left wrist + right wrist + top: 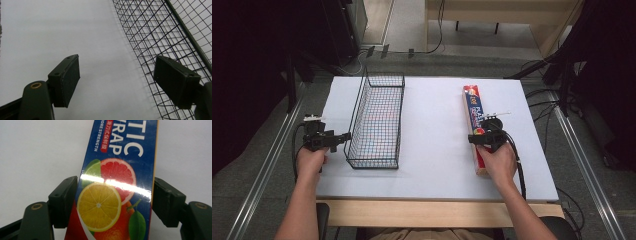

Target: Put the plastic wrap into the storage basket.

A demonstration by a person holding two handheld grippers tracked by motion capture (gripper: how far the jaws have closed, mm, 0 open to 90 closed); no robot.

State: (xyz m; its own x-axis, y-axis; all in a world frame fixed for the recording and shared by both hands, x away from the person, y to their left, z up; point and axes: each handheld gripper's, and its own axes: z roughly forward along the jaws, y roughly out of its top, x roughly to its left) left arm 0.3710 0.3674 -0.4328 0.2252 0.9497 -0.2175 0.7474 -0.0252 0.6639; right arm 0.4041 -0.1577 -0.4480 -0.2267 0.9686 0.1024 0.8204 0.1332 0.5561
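A long blue plastic wrap box (474, 107) printed with citrus fruit lies lengthwise on the right side of the white table (432, 100). My right gripper (482, 138) sits over its near half. In the right gripper view both jaws press against the long sides of the box (117, 170), so the right gripper (115, 195) is shut on it. An empty black wire basket (357, 107) stands left of centre. My left gripper (343, 137) is just left of the basket's near corner, open and holding nothing (116, 72). Its right jaw is in front of the basket's mesh wall (155, 30).
The white tabletop between the basket and the box is bare. Cables trail from both grippers. Metal rails (267, 165) run along the floor on both sides of the table, with dark equipment stands beyond them.
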